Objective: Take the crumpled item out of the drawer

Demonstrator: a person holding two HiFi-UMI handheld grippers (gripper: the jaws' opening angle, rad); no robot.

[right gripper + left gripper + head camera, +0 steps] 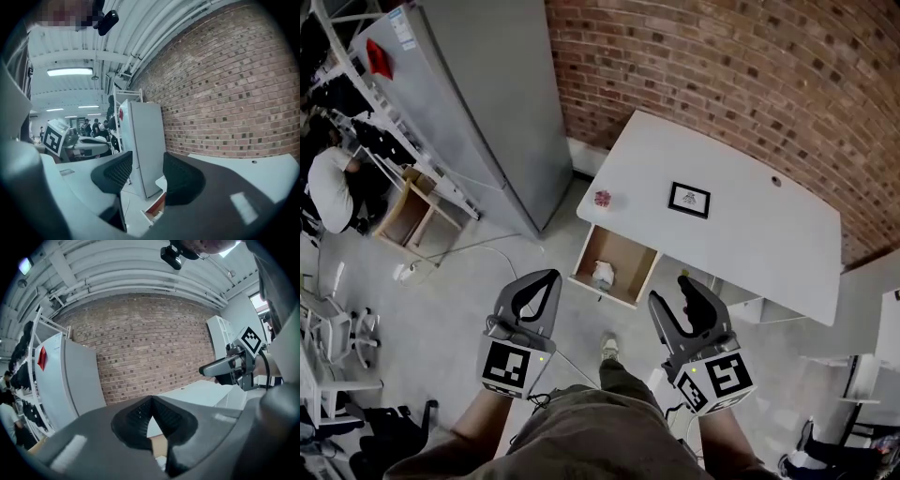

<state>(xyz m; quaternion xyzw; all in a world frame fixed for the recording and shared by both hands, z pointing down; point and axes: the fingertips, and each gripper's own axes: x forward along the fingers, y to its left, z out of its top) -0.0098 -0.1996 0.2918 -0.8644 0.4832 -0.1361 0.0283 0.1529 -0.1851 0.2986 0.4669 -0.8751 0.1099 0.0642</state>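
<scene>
Crumpled item (pixel 602 274) lying inside open drawer (pixel 626 255), untouched. Left gripper (pixel 547 277) held back from drawer, jaws closed tip to tip, empty. Right gripper (pixel 668 289) also short of drawer, jaws parted, empty; judged readied for the reach in.

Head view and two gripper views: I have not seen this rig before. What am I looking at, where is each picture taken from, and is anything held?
There is no robot here: a person holds a two-jaw gripper in each hand. The head view comes from a camera on the person's head, looking down. Each gripper view rides on its gripper and looks along its jaws. The left gripper has its jaws together on nothing; the right gripper has them apart, also empty. Both are short of the white desk. Its drawer stands open with a crumpled white item inside. On the desk lie a small pink object and a black-framed card.
</scene>
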